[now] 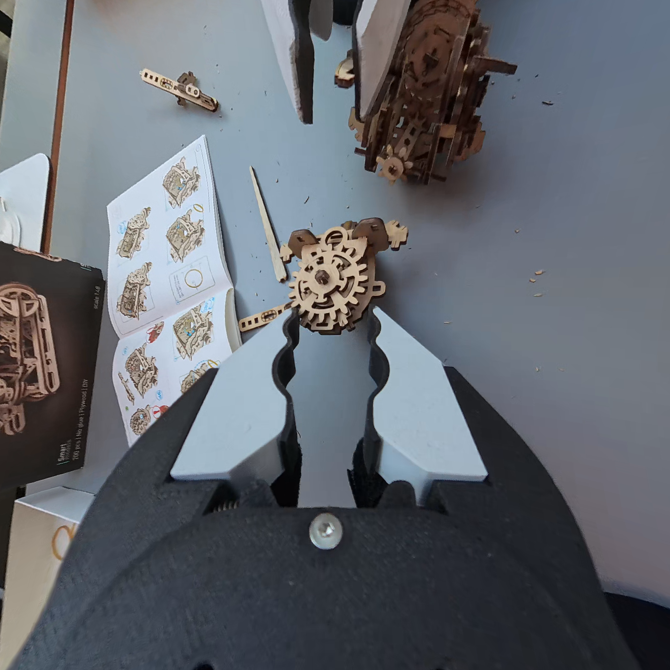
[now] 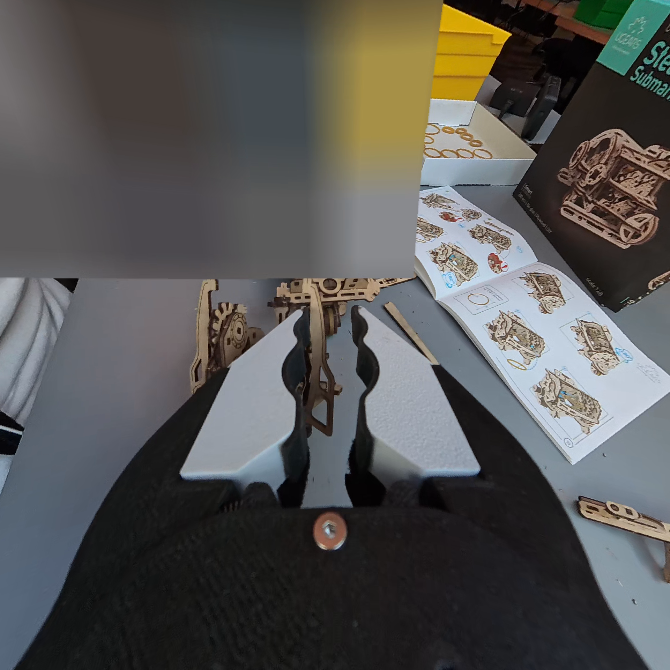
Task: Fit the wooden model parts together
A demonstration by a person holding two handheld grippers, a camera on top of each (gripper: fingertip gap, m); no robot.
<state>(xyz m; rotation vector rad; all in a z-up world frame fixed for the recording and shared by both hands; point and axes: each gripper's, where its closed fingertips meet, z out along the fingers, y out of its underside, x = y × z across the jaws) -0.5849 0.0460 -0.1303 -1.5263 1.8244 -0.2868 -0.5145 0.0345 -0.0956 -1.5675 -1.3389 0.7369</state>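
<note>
Gear subassembly (image 1: 331, 279) flat mid-desk, my left gripper (image 1: 335, 315) spread around its near edge, not clamped. Right gripper (image 2: 328, 319) parted astride the main model's (image 1: 427, 90) frame plate, steadying it for mating.

A workroom or lab set up for hobby-kit assembly. The grey counter (image 1: 544, 362) is littered with wood chips and splinters, and an open instruction booklet (image 1: 170, 275) lies at nine o'clock in the left wrist view. In the right wrist view a dark kit box (image 2: 612, 174) stands at two o'clock, a white tray (image 2: 507, 170) of rubber rings (image 2: 456, 145) beside it, stacked yellow bins (image 2: 464, 54) at one o'clock, and further benches behind.
</note>
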